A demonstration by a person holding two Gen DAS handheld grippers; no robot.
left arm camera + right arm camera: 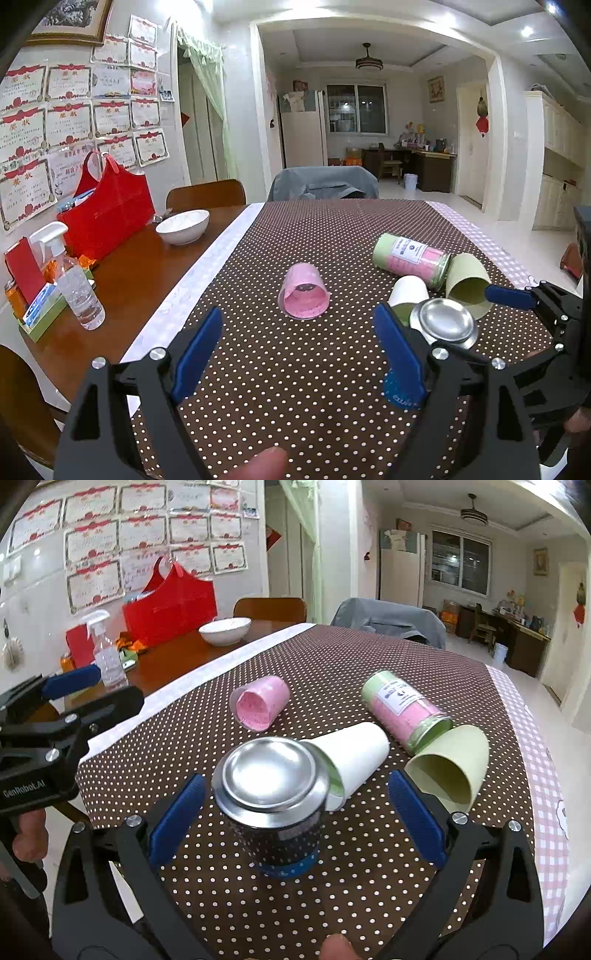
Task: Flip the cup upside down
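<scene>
A dark cup (271, 812) stands upside down on the dotted cloth, its shiny metal base (267, 771) facing up; it also shows in the left wrist view (445, 323). My right gripper (295, 808) is open, its blue pads on either side of the cup without touching it. My left gripper (299, 347) is open and empty, in front of a pink cup (303, 293) that lies on its side. A white cup (352, 758), a green cup (448, 768) and a pink-and-green jar (404, 710) lie on their sides.
A white bowl (183, 226), a red bag (107, 216), a spray bottle (75, 284) and small boxes stand on the bare wood at the left. Chairs (205, 194) stand at the far edge. The table's right edge (546, 775) drops to the floor.
</scene>
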